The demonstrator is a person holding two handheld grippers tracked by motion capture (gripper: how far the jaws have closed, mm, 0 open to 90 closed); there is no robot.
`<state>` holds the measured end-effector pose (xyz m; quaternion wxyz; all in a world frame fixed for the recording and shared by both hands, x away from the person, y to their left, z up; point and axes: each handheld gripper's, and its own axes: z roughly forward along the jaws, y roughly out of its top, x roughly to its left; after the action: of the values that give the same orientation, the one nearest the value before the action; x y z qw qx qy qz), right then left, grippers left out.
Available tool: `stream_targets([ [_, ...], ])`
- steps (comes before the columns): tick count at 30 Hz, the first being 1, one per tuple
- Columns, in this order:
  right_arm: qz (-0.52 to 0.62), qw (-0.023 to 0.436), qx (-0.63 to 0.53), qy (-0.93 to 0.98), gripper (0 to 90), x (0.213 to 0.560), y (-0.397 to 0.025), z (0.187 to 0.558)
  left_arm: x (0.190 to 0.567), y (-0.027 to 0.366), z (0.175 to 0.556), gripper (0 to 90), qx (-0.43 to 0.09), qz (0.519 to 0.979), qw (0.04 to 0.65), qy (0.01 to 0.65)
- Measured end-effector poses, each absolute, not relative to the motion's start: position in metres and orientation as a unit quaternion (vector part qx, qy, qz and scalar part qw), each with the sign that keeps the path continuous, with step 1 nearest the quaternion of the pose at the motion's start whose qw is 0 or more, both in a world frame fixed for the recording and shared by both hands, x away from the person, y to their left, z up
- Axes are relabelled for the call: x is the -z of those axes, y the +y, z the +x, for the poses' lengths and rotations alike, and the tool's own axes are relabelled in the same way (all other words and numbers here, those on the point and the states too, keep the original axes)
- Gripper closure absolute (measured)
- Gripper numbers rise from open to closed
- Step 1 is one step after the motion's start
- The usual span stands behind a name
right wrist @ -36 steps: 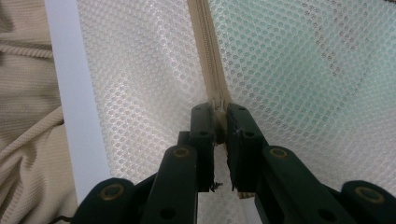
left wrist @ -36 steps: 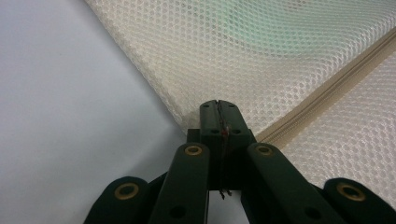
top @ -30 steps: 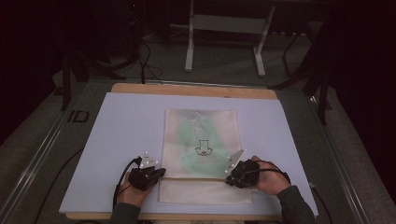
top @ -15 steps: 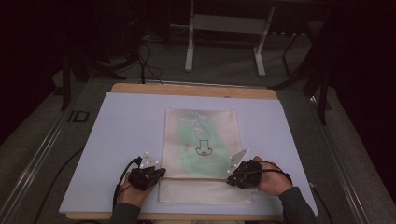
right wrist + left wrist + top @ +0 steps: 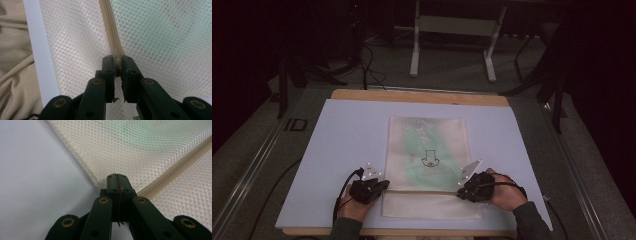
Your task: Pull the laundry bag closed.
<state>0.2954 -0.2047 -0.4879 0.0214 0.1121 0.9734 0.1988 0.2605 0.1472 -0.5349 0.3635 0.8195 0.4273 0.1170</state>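
A cream mesh bag [image 5: 428, 131] lies flat on the white board [image 5: 347, 140], with something green [image 5: 414, 150] inside and a black printed mark [image 5: 429, 160]. Its zipper [image 5: 427, 191] runs across near the front end. My left gripper [image 5: 384, 184] sits at the bag's left edge by the zipper. In the left gripper view its tips [image 5: 116, 177] are shut, pinching the edge of the mesh [image 5: 150, 150] just beside the zipper [image 5: 175, 172]. My right gripper [image 5: 461, 192] is at the zipper's right end. In the right gripper view it [image 5: 115, 60] is shut on the zipper pull [image 5: 115, 55] on the zipper tape [image 5: 109, 25].
The board rests on a wooden table whose far edge [image 5: 412, 95] shows. Beyond it stand a metal frame's legs [image 5: 414, 55] and cables on a dark floor. A beige knitted garment [image 5: 12, 75] hangs just past the board's front edge.
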Motion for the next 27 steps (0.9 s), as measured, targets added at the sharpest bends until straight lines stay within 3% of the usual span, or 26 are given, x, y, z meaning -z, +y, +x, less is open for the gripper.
stream_targets([
  [27, 0.142, 0.023, -0.192, 0.971, 82.0, 0.494, -0.232, 0.294, 0.534, 0.146, 0.260, 89.4, -0.119, 0.821, 0.360, 0.427],
])
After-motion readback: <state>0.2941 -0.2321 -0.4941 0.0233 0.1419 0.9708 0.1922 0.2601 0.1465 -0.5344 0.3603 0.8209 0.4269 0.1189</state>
